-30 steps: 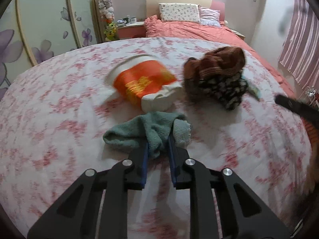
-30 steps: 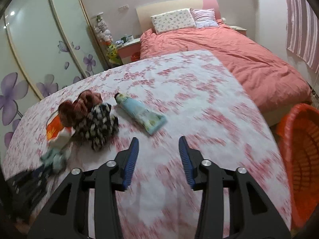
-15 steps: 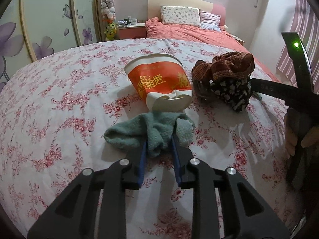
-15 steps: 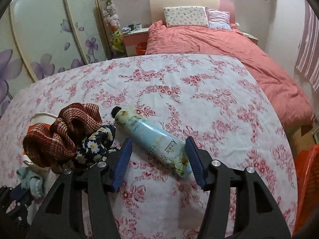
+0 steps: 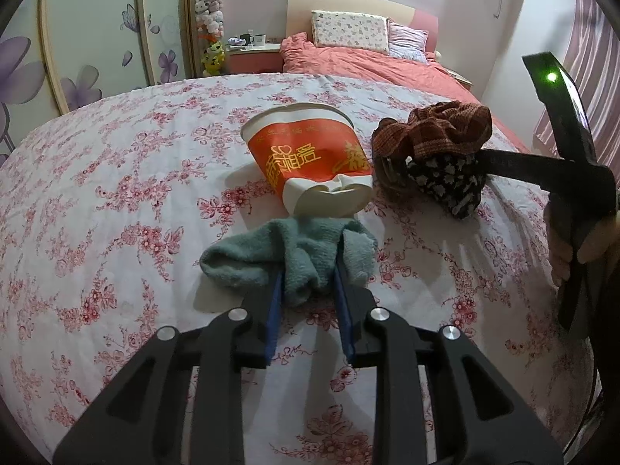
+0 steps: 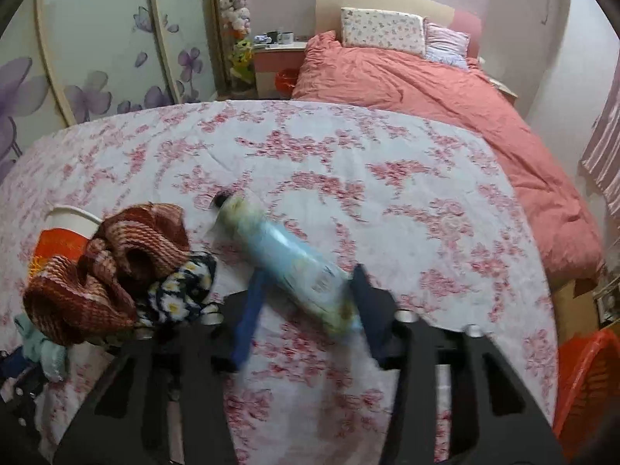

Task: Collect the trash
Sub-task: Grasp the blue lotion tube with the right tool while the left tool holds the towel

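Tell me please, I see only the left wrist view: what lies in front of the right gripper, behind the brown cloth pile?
Observer: A pale blue bottle lies between the fingers of the right gripper.
Operator: Is it gripped already?
Observer: The jaws have just been closing, but the picture is too blurred to tell whether the pads press it yet.
Operator: Where can the trash go?
Observer: An orange basket shows at the lower right edge of the right wrist view.
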A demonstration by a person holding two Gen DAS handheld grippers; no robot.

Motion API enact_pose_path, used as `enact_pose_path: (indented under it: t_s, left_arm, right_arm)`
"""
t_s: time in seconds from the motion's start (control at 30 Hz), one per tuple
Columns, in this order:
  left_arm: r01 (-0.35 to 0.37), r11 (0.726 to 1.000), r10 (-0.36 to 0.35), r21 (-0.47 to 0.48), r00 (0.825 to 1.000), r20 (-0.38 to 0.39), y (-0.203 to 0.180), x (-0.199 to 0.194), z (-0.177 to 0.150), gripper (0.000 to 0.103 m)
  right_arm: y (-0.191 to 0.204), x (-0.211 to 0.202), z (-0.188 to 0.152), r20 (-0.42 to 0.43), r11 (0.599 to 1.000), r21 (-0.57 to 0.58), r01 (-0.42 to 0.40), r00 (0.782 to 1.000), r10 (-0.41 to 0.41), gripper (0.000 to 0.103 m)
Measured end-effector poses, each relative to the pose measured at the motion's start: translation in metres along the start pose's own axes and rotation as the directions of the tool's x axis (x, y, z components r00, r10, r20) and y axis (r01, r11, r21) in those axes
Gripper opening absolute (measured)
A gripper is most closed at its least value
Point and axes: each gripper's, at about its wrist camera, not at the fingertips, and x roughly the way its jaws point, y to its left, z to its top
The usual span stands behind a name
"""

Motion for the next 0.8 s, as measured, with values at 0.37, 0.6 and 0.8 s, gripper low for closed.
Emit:
enact_pose_path:
  t_s: [0.37, 0.6, 0.8]
  left_arm:
    - [0.04, 0.999, -0.04, -0.029, 0.999, 0.004, 0.006, 0.0, -0.001, 0.027]
    - [0.094, 0.993, -0.093, -0.068, 0.996, 0.01, 0.016, 0.0, -0.002, 0.028]
    - [0.126, 0.988, -0.125, -0.089, 0.992, 0.014, 0.02, 0.0, -0.002, 0.029]
  right_arm:
    - [-0.019, -0.035, -0.043, 0.006, 0.988, 0.15, -0.035, 0.999, 0.035, 0.01]
    - [0.002, -0.011, -0.001, 0.024, 0.996, 0.086, -0.014, 1.0, 0.012, 0.061]
    - [0.019, 0.023, 0.024, 0.008, 0.998, -0.052, 0.04, 0.999, -0.039, 0.064]
